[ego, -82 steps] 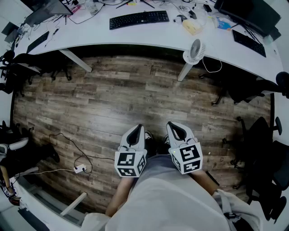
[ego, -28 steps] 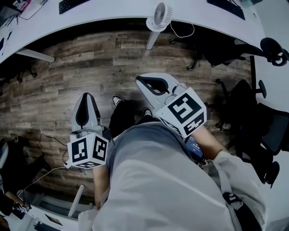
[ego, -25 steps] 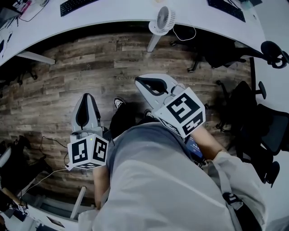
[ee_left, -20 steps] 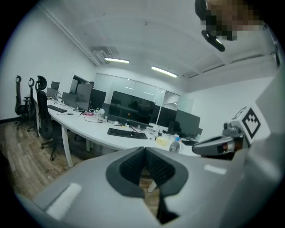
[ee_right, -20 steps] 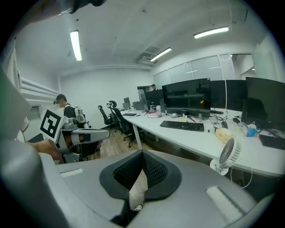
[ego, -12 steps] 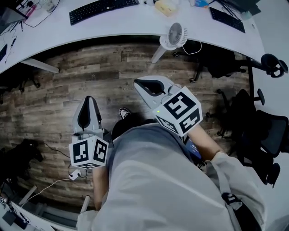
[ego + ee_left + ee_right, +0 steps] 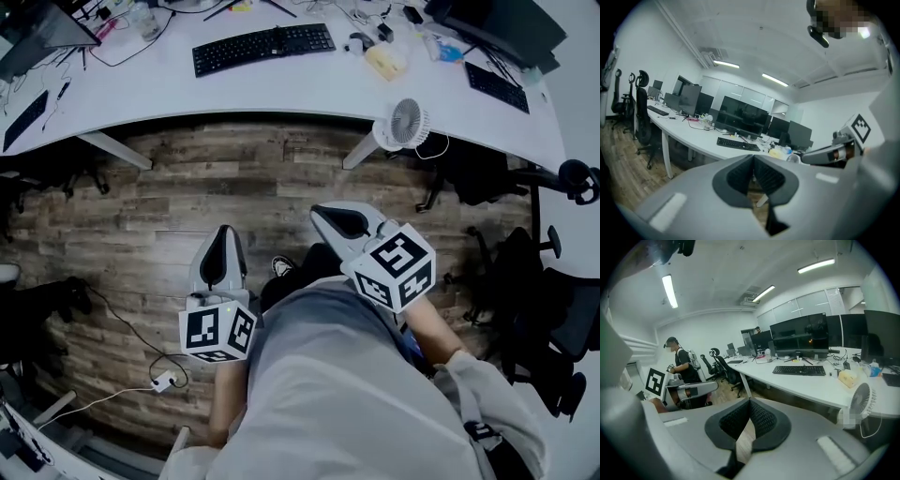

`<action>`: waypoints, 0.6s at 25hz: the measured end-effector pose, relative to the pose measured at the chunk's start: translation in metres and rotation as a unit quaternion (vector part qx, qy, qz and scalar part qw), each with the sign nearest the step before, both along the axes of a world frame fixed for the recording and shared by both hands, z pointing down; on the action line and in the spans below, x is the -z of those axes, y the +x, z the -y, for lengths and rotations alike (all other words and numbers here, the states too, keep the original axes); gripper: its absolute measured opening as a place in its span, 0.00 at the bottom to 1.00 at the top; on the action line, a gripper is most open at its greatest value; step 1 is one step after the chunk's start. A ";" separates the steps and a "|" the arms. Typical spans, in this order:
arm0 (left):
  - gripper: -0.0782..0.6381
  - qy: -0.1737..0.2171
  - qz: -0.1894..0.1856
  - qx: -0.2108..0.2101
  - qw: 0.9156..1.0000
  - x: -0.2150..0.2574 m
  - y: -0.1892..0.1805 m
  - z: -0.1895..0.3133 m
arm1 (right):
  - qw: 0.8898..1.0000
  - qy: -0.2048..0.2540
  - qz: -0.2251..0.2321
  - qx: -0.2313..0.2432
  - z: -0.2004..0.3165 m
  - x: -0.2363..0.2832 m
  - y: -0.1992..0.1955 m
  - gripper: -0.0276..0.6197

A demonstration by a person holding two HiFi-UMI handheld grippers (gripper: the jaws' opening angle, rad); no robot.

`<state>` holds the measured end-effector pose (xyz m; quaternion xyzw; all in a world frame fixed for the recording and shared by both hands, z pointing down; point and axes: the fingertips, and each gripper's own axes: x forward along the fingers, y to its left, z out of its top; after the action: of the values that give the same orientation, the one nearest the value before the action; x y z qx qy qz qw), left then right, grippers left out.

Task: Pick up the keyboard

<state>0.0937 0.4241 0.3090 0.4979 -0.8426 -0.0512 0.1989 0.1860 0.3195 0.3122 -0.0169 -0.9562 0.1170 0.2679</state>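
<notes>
A black keyboard (image 7: 263,49) lies on the long white desk (image 7: 281,89) at the top of the head view; it also shows in the left gripper view as the keyboard (image 7: 738,144) and in the right gripper view as the keyboard (image 7: 798,370). My left gripper (image 7: 225,234) hangs low over the wooden floor, shut and empty. My right gripper (image 7: 324,213) is held a little higher and nearer the desk, also shut with nothing in it. Both are well short of the keyboard.
A small white fan (image 7: 400,125) is clamped at the desk's front edge. A second keyboard (image 7: 497,86) and monitors (image 7: 497,28) sit at the right, office chairs (image 7: 553,300) at the far right. A cable and plug (image 7: 164,380) lie on the floor. A person (image 7: 680,366) stands at the left.
The view has tipped up and the desk with the keyboard has come into sight. Both grippers have shifted right in the view and stay shut.
</notes>
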 end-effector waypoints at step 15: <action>0.11 -0.025 0.010 -0.006 1.000 -0.003 -0.057 0.055 | 1.000 -0.008 0.003 -0.004 0.055 -0.006 -0.058 0.04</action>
<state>0.0365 0.3686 0.3116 0.4981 -0.8427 -0.0238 0.2030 0.1285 0.2646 0.3183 -0.0153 -0.9561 0.1255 0.2644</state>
